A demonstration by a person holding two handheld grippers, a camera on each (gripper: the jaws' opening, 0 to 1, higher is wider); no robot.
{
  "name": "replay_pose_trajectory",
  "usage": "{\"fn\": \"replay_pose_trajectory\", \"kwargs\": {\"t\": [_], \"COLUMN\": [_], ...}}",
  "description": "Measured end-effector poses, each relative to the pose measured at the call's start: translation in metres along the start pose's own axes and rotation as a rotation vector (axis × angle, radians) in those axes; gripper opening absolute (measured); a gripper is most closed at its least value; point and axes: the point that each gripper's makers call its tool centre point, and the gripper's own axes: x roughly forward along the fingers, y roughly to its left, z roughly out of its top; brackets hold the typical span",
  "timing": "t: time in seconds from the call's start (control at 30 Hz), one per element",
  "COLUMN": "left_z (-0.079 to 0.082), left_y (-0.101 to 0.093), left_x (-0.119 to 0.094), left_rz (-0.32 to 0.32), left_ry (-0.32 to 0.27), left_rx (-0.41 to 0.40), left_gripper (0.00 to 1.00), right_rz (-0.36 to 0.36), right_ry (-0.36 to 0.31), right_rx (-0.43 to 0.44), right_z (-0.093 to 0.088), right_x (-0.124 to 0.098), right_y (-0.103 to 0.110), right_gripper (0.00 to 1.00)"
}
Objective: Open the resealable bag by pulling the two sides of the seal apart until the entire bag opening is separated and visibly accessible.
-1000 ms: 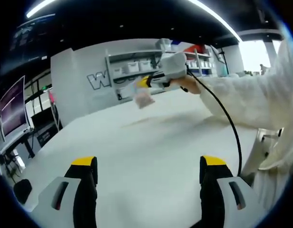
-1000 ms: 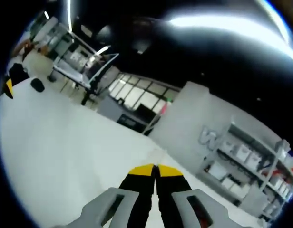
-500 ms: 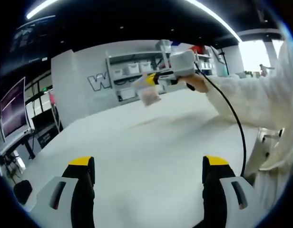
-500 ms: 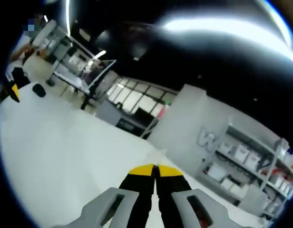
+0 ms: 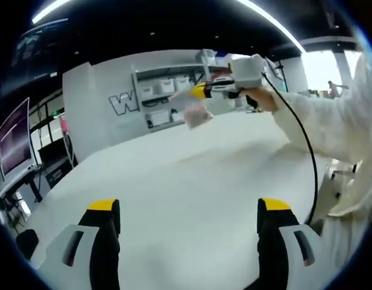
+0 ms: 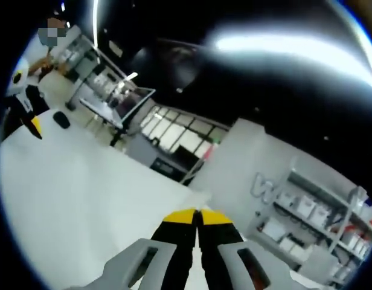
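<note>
Though blurred, bag (image 5: 195, 112) in right hand-held gripper (image 5: 202, 92).

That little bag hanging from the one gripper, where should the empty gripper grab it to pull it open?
Probably the free side of the bag's top edge, beside where the right gripper pinches it. The bag hangs down above the white table, so the seal is uppermost; the open left gripper could come in level from the opposite side. The seal itself is too blurred to make out.

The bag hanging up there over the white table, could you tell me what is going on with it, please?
A person holds the right gripper raised above the white table, its jaws shut on the top edge of the small clear bag, which dangles free. The left gripper waits low with its jaws wide open, gripping nothing. The bag is not yet pulled apart.
</note>
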Motion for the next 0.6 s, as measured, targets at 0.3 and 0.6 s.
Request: {"fn": "replay_pose_trajectory", "kwargs": {"t": [0.3, 0.6], "left_z": [0.001, 0.005], "left_y": [-0.001, -0.002], "left_x": [0.0, 0.002], "left_rz": [0.004, 0.001], "left_ry": [-0.005, -0.021], "left_rx": [0.008, 0.002], "left_gripper": [0.98, 0.99], "right_rz": [0.018, 0.022], "right_ry": [-0.032, -0.045], "right_rx": [-0.017, -0.024], "right_z": [0.013, 0.019], "right_x": [-0.018, -0.035], "right_y": [0.009, 0.012], "right_gripper": [0.0, 0.0]}}
